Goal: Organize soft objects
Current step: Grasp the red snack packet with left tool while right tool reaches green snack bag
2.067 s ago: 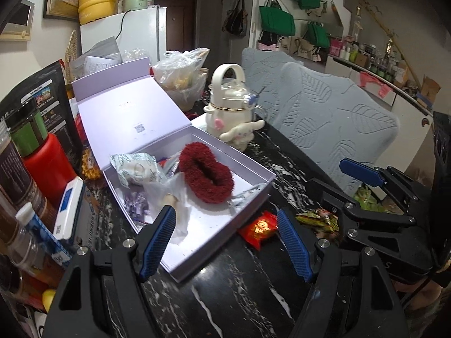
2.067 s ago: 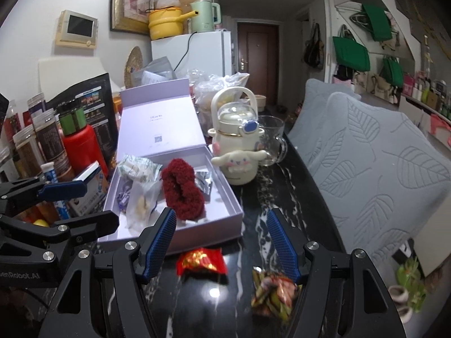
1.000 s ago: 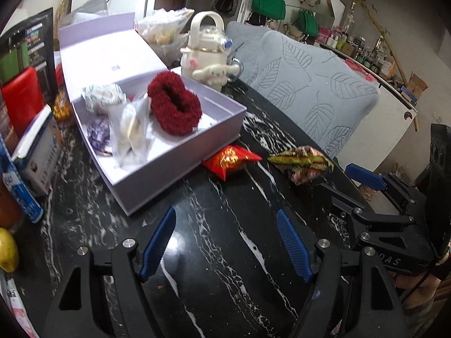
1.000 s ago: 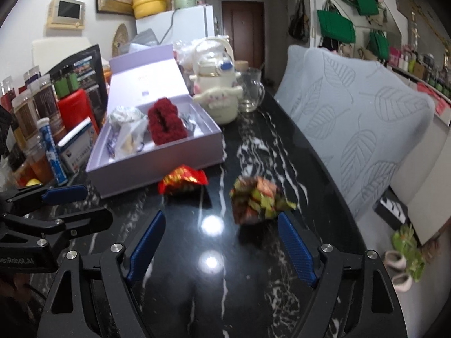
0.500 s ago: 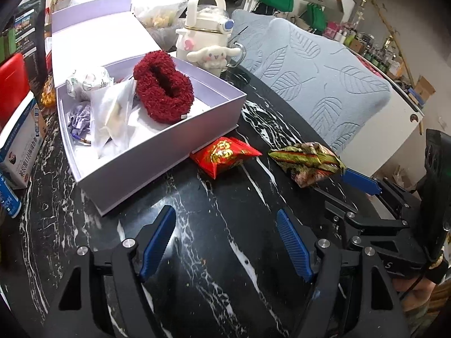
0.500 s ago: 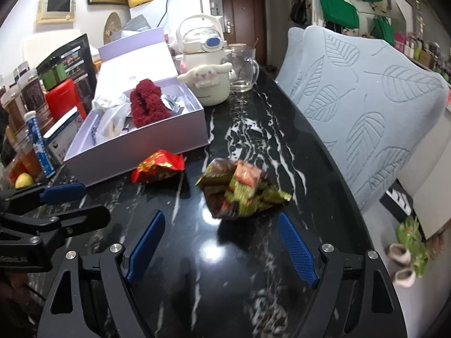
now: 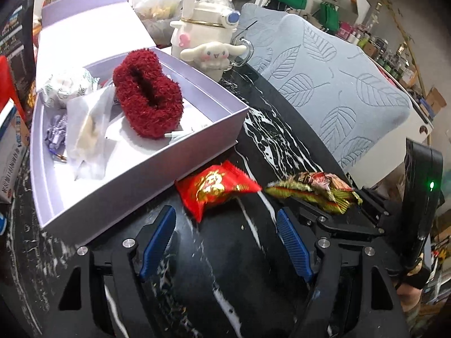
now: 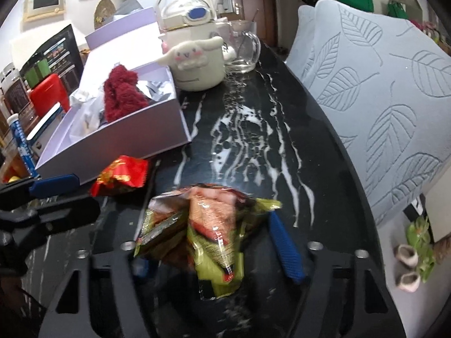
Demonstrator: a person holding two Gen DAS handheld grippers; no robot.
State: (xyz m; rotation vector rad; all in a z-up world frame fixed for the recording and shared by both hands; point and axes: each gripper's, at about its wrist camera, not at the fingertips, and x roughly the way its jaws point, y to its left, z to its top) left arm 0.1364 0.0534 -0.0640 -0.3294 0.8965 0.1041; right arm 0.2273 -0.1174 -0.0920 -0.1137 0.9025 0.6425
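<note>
right gripper [image 8: 214,242]: my jaws are closing round the green snack bag [image 8: 203,231]; it's between the pads, but I can't say they're pressing yet
left gripper [image 7: 225,242]: jaws about half open, nothing in them, sat just short of the red packet [image 7: 217,188]
why there: my guess is one hand per packet, so both can go in the box together
red packet: flat on the counter [image 7: 231,267], just beside the box's [image 7: 141,180] near wall, tip almost touching the green bag
box: lilac, lid flipped back, already holding a red scrunchie [image 7: 148,101] and some clear bags, so that's where soft stuff goes I reckon
mug [image 8: 194,56]: white, with a plush dog on front, stands behind the box, out of my way
writing: gold character on the red packet, can't read it; print on the green bag too blurred
watch out: the bag's crinkly and half crushed, could slip as the jaws shut
</note>
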